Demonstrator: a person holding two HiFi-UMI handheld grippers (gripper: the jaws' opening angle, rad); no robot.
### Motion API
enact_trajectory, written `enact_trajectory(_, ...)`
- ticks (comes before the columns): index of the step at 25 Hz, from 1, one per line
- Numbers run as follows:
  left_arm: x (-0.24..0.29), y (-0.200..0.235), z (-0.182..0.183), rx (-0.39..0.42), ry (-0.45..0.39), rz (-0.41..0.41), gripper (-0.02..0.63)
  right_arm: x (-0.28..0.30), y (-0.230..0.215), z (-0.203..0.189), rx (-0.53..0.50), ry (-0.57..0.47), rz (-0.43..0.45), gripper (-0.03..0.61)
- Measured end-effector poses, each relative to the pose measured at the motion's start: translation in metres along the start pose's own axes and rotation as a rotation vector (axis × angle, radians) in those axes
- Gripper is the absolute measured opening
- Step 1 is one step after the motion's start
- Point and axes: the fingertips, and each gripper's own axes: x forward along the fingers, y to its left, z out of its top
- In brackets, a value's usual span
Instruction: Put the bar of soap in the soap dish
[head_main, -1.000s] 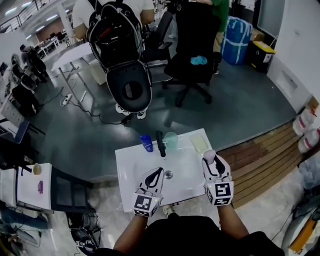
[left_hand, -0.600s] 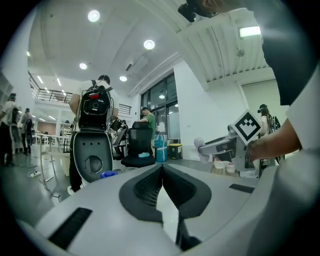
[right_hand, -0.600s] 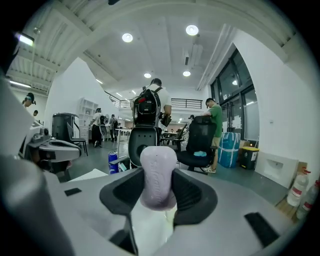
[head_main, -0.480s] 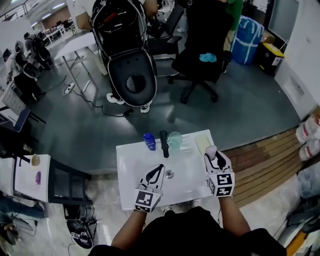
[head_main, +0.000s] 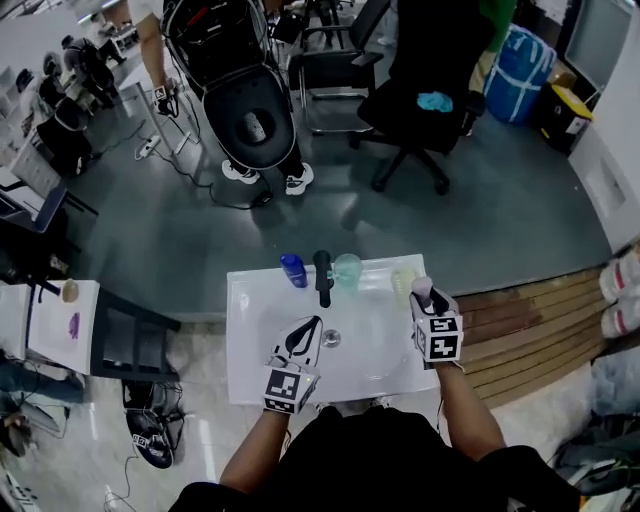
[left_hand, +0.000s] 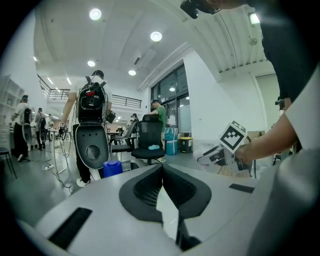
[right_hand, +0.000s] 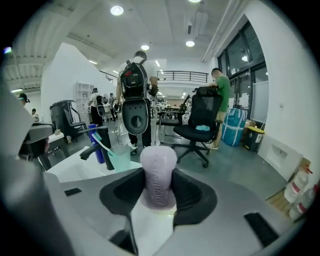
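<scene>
In the head view my right gripper (head_main: 425, 298) is shut on a lilac bar of soap (head_main: 421, 289), held just right of the pale green soap dish (head_main: 401, 283) at the sink's back right corner. The right gripper view shows the soap bar (right_hand: 158, 175) standing upright between the two dark pads, its top poking out past them. My left gripper (head_main: 302, 341) hovers over the white sink (head_main: 250, 340), near the drain, shut with nothing in it. In the left gripper view its tips (left_hand: 161, 169) meet, and the right gripper (left_hand: 222, 149) shows off to the right.
Along the sink's back edge stand a blue bottle (head_main: 293, 270), a black faucet (head_main: 322, 277) and a green cup (head_main: 347, 270) with a toothbrush. Beyond the sink are a person with a backpack (head_main: 245, 90) and a black office chair (head_main: 425, 90). Wooden boards (head_main: 530, 330) lie to the right.
The right gripper, with the soap, has moved forward, closer to the soap dish. The left gripper stays over the basin. The head view has shifted, and the person behind has walked.
</scene>
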Motion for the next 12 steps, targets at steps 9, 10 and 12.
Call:
enact_trajectory(9, 0.010, 0.010, -0.015, -0.017, 0.054, 0.079, 0.020, 0.073, -0.019, -0.034, 0.058, 0.236, 0.071, 0.186)
enact_trajectory(10, 0.010, 0.012, -0.017, -0.019, 0.057, 0.087, 0.020, 0.080, -0.020, -0.037, 0.058, 0.259, 0.072, 0.186)
enact_trajectory(12, 0.010, 0.020, -0.018, -0.028, 0.061, 0.110, 0.020, 0.091, -0.021, -0.042, 0.057, 0.310, 0.074, 0.186)
